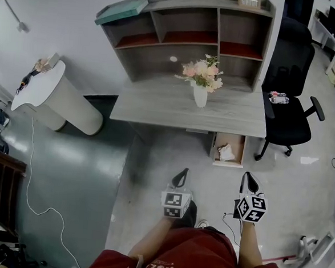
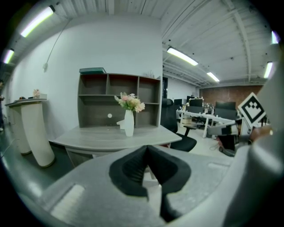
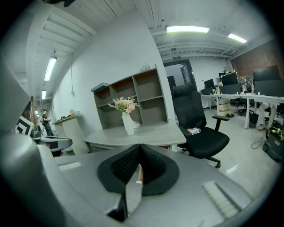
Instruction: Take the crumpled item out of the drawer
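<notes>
Right now both of your tools are closed with nothing in them. The left hand-held gripper (image 2: 147, 150) has its jaws meeting at the tips in its own view, and the right hand-held gripper (image 3: 140, 149) shows the same, its ribbed pads pressed together. From the head view, the left one (image 1: 180, 175) and the right one (image 1: 249, 181) hang side by side over bare floor (image 1: 154, 158), a little apart from each other and just ahead of your knees.

Ahead of them the floor lies open up to the drawer (image 1: 242, 148). It stands pulled out from under the front edge of the tabletop (image 1: 152, 104), near that edge's right end. The crumpled item (image 1: 225, 153), pale and bunched, lies inside it toward the front, with bare drawer bottom around it. Your right tool sits roughly in line with the drawer's right wall, and your left tool sits to the left of the drawer.

The black chair (image 1: 286, 119) stands tight on the drawer's right, its nearest caster just beside the drawer's side, so room there is narrow. On the left the floor runs clear along the tabletop's front edge.

A white vase (image 1: 200, 96) of flowers (image 1: 203, 73) stands on the tabletop near its middle, well back from the front edge, in front of the shelf unit (image 1: 185, 40). Far left, a white pedestal (image 1: 61, 103) and a thin cable (image 1: 32, 167) on the floor are well apart from your path.
</notes>
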Action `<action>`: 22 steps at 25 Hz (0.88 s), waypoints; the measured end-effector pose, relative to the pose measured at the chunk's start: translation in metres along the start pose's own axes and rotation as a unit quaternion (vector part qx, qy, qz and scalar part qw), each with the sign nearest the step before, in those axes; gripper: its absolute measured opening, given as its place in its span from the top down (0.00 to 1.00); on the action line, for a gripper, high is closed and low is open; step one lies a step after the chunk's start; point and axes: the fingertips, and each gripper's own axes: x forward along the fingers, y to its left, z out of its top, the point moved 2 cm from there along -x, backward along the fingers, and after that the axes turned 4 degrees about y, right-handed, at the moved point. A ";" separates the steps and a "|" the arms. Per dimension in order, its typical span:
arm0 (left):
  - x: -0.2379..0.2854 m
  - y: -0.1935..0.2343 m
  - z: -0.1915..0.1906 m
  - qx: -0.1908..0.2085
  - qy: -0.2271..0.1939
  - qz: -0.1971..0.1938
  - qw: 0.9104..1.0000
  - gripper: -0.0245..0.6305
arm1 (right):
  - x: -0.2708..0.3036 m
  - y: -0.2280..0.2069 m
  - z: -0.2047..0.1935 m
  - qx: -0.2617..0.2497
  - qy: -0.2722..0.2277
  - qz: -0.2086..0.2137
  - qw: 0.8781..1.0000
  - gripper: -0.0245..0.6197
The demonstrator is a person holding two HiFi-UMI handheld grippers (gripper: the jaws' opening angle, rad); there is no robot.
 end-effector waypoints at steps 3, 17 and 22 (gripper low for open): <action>0.019 0.021 0.014 0.003 -0.003 -0.007 1.000 0.96 | 0.024 0.007 0.014 -0.006 0.003 -0.007 1.000 0.97; 0.086 0.138 0.044 -0.003 0.007 -0.034 0.999 0.96 | 0.140 0.074 0.059 -0.033 0.025 -0.021 0.999 0.96; 0.103 0.157 0.050 -0.005 0.011 -0.043 0.999 0.96 | 0.158 0.079 0.062 -0.034 0.033 -0.031 0.998 0.97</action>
